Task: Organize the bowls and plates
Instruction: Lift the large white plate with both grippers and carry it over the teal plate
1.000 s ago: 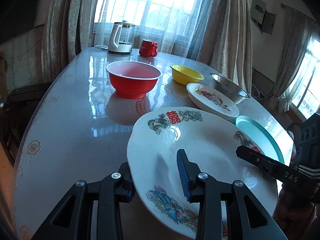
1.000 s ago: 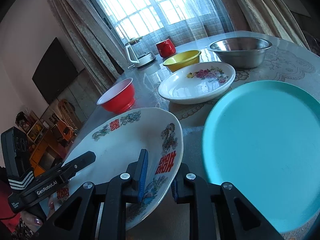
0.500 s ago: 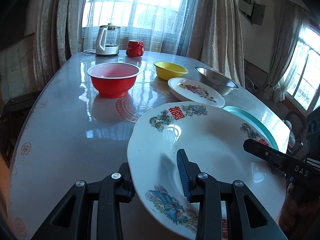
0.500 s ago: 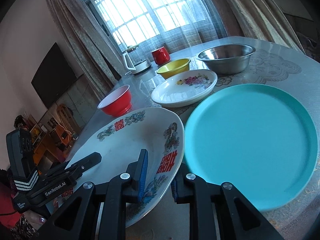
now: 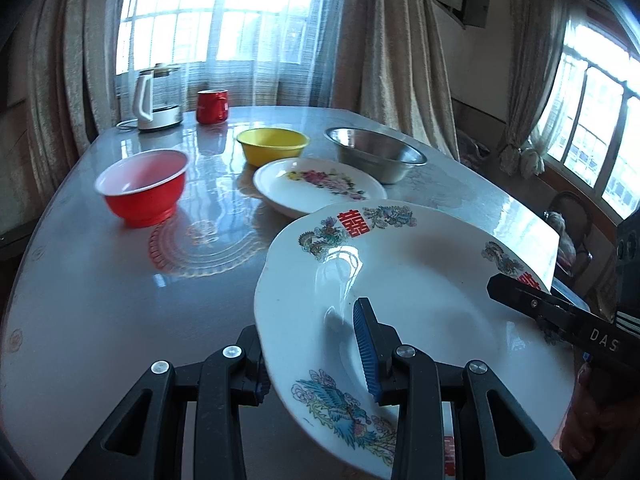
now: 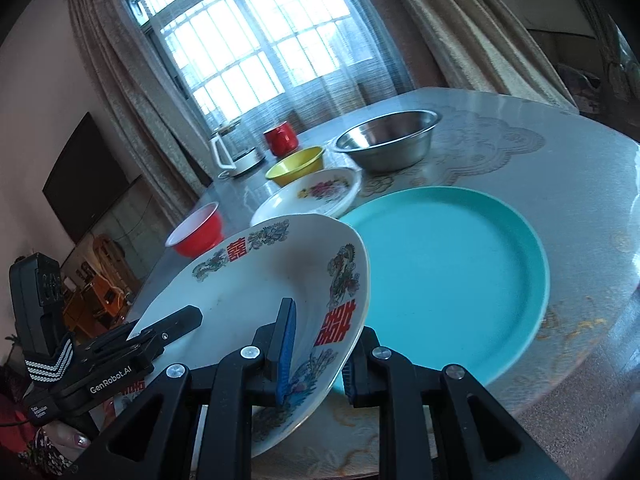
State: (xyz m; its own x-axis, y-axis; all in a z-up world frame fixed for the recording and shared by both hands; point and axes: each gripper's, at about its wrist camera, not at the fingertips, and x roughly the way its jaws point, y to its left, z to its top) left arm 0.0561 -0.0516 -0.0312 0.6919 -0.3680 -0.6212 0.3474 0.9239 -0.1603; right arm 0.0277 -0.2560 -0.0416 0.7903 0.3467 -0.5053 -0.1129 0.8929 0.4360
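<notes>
A large white plate with red characters and phoenix prints point(image 5: 420, 280) is held up off the table by both grippers. My left gripper point(image 5: 316, 364) is shut on its near-left rim. My right gripper point(image 6: 316, 356) is shut on its opposite rim, and the plate point(image 6: 260, 280) tilts in the right wrist view. A teal plate point(image 6: 448, 272) lies flat on the table just right of it. A flowered white plate point(image 5: 320, 184), a red bowl point(image 5: 144, 188), a yellow bowl point(image 5: 272, 148) and a steel bowl point(image 5: 376, 156) stand farther back.
A white kettle point(image 5: 154, 100) and a red mug point(image 5: 211, 106) stand at the table's far end by the curtained window. The grey table point(image 5: 100, 300) drops off at its right edge point(image 5: 520, 216). A dark TV point(image 6: 88, 184) hangs on the left wall.
Both grippers have lifted the large white plate and carried it to the right, toward and partly over the teal plate. The plate now hides the teal plate in the left wrist view.
</notes>
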